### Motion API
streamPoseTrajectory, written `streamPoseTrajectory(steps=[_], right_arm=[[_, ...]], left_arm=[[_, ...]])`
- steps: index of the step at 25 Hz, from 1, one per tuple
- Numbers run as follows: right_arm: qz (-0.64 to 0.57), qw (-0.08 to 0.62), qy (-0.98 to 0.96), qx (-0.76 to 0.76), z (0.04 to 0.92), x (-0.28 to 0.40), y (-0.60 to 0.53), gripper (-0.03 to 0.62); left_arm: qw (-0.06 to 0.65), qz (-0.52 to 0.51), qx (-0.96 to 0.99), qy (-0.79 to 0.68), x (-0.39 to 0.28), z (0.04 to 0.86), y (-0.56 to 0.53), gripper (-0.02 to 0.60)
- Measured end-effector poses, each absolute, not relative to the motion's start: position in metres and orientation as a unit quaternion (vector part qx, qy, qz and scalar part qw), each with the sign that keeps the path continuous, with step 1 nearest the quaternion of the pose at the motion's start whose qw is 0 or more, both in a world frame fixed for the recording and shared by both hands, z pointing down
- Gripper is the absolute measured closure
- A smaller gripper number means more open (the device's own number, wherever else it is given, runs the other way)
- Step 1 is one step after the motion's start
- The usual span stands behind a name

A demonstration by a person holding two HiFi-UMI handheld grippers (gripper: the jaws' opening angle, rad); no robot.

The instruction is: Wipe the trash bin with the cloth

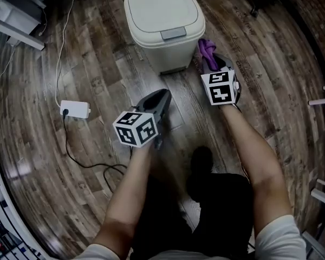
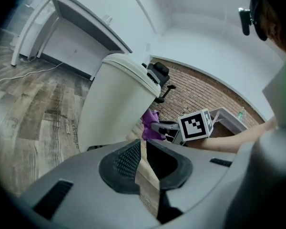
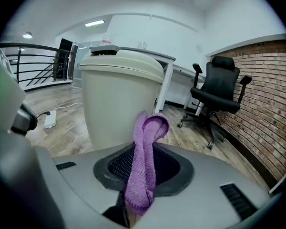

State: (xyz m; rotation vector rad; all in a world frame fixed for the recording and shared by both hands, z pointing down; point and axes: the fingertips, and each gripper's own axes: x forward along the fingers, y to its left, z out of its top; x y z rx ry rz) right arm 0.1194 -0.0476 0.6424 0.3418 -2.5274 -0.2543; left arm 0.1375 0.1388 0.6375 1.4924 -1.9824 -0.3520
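- On the wooden floor (image 1: 97, 64) ahead of the person stands the trash bin (image 1: 163, 23), cream-coloured and upright, with its lid down.
- At the bin's lower right side is the right gripper (image 1: 210, 62), its jaws pinching the purple cloth (image 1: 207, 49).
- Seen from the right gripper view, the cloth runs up between the two pads. It folds over in a loop above the tips, right in front of the bin's wall.
- The loop looks just short of the bin, but the wide-angle views make it hard to say whether the two touch.
- Lower down and nearer the person, the left gripper (image 1: 162, 99) points at the bin's base from a little way off, touching nothing.
- In the left gripper view its jaws are drawn together at the tips. Only a thin wedge of floor shows between the pads and nothing is held there.
- That same view has the bin rising on the left and, past it, the right gripper holding the cloth close to the bin's side.
- A white power strip (image 1: 75, 109) lies on the floor to the left, well apart from the bin, with a dark cable (image 1: 81, 158) curling away from it.
- A black office chair (image 3: 219, 92) stands right of the bin, near a brick wall (image 3: 271, 109).
- A white desk (image 2: 81, 27) stands behind the bin.
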Motion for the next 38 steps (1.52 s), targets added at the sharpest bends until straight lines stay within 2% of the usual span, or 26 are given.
streamPoseTrajectory(steps=[5, 13, 19, 27, 33, 38], right_arm=[[-0.102, 0.256, -0.953, 0.128, 0.644, 0.111, -0.039, 0.494], [-0.131, 0.259, -0.952, 0.098, 0.653, 0.09, 0.001, 0.493], [-0.171, 0.248, -0.948, 0.098, 0.661, 0.086, 0.014, 0.493], [-0.216, 0.234, -0.948, 0.02, 0.676, 0.068, 0.082, 0.493], [-0.199, 0.238, -0.95, -0.027, 0.685, 0.052, 0.115, 0.493], [-0.146, 0.209, -0.96, -0.118, 0.675, 0.045, 0.162, 0.494]], left_arm=[[0.31, -0.148, 0.57, -0.747, 0.148, 0.657, 0.142, 0.548], [0.295, -0.145, 0.582, -0.744, 0.144, 0.65, 0.145, 0.548], [0.311, -0.138, 0.583, -0.738, 0.151, 0.662, 0.15, 0.548], [0.301, -0.135, 0.574, -0.75, 0.147, 0.653, 0.169, 0.548], [0.296, -0.136, 0.549, -0.77, 0.134, 0.648, 0.198, 0.548], [0.294, -0.134, 0.534, -0.781, 0.128, 0.647, 0.215, 0.548]])
